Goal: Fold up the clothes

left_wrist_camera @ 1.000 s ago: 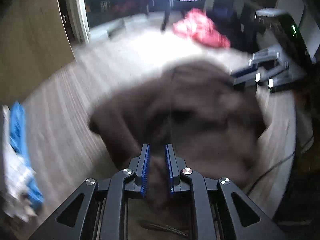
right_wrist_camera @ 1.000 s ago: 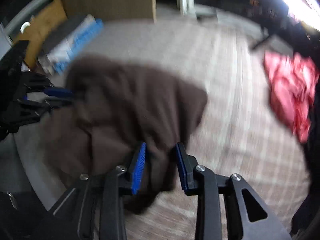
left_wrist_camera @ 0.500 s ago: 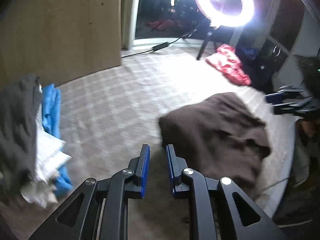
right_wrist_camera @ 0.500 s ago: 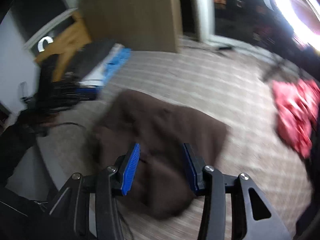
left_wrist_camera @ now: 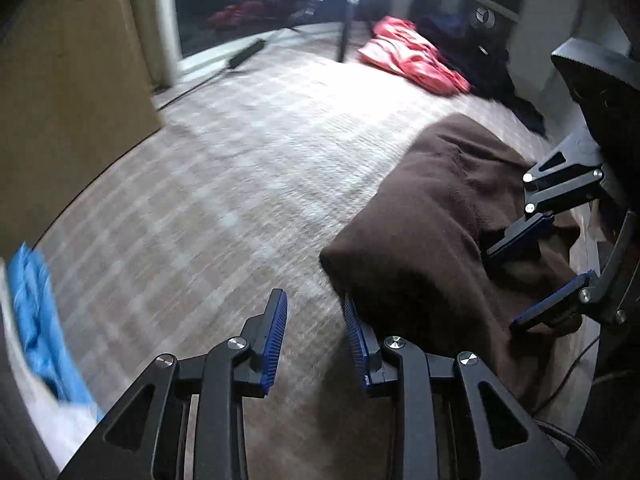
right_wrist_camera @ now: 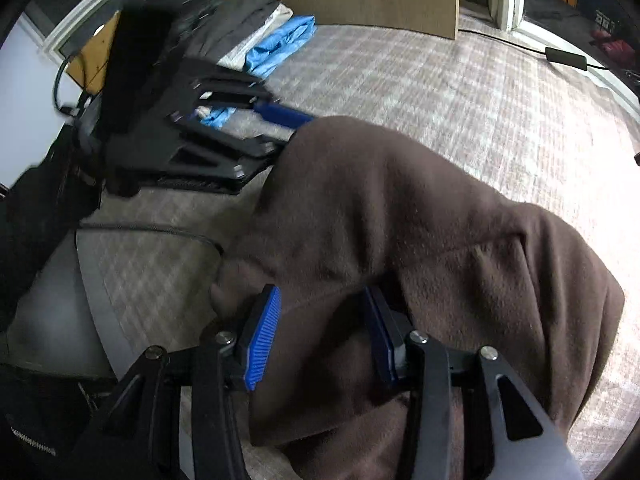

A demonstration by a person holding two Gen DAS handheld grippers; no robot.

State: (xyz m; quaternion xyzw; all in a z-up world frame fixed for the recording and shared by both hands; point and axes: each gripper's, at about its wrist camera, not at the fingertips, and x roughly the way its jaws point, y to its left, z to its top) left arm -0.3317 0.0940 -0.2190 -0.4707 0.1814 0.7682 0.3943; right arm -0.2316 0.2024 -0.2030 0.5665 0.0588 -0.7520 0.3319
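Working the brown garment [left_wrist_camera: 432,216] on the carpet [left_wrist_camera: 224,184]: my right gripper [right_wrist_camera: 320,332] sits over its near edge, jaws apart with fabric between, pads not pressing. Left gripper [left_wrist_camera: 316,336] is opening, empty, garment corner just right of it. Right hand's nearer for the next grab

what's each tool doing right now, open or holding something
Left tool: opening, nothing between its pads; brown garment just beside it.
Right tool: open, brown garment lying between the pads, not clearly pinched.
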